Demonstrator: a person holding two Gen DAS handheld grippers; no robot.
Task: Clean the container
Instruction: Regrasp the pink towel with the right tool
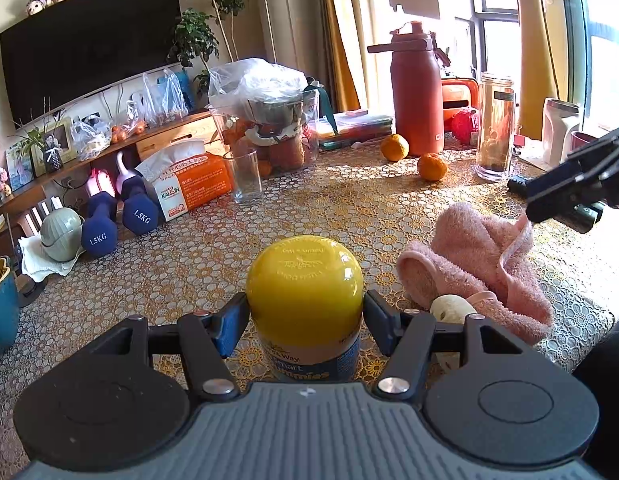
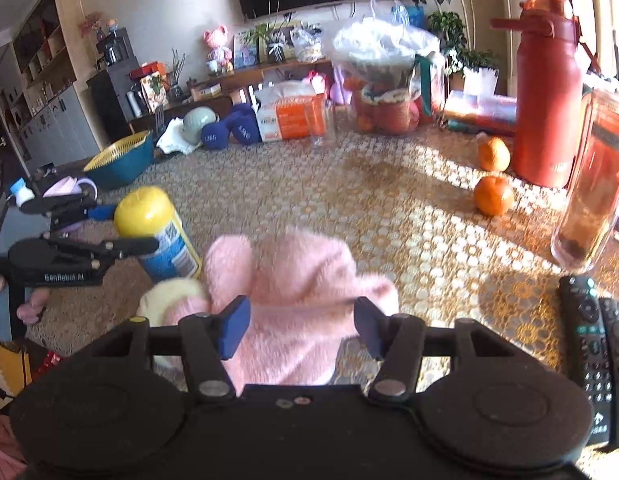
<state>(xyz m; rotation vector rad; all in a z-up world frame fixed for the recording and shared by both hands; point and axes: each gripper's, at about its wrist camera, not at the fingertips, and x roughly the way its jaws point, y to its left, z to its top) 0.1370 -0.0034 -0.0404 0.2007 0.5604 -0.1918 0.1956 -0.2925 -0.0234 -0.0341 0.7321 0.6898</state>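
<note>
A bottle with a yellow cap (image 1: 305, 280) and a blue label stands upright on the patterned tablecloth (image 1: 309, 208). My left gripper (image 1: 305, 326) is shut on it just below the cap, one blue pad on each side. The right wrist view shows the same bottle (image 2: 157, 224) at the left, held by the left gripper (image 2: 125, 228). A crumpled pink towel (image 1: 469, 256) lies to the bottle's right. My right gripper (image 2: 301, 328) is open right over the towel (image 2: 293, 280), fingers spread either side of the cloth. A cream round object (image 1: 453, 308) lies against the towel's near edge.
Behind stand an empty glass (image 1: 245, 176), a tissue box (image 1: 189, 180), a bagged jug (image 1: 265, 120), a red flask (image 1: 416, 92), a clear jar (image 1: 495, 128) and two oranges (image 1: 432, 167). Two remotes (image 2: 589, 340) lie to the right. Blue dumbbells (image 1: 117, 220) sit far left.
</note>
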